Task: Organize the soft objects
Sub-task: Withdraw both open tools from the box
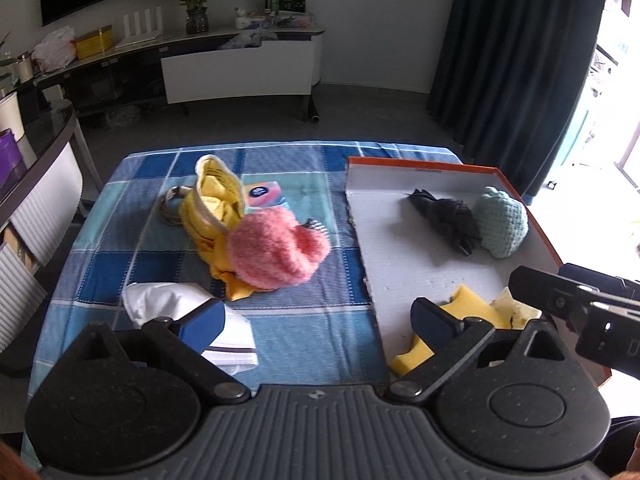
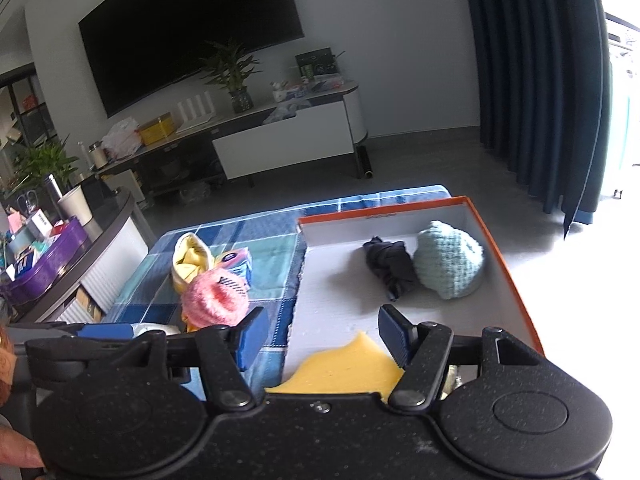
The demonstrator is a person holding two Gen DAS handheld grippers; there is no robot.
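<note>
My left gripper (image 1: 318,322) tilts downward at lower centre, jaws spread wide, empty. My right gripper (image 2: 318,338) angles down, released above the yellow sponge (image 2: 344,368) inside the orange-rimmed box (image 2: 516,280).

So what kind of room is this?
Probably a home living room: a big dark television on the wall, a low media console with a potted plant, and floor-length curtains.

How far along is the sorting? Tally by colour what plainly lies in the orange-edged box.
Black: 1, crumpled cloth
Pale teal: 1, knitted piece
Yellow: 1, sponge
Total: 3; a paler scrap beside the sponge is too hidden to count.
</note>
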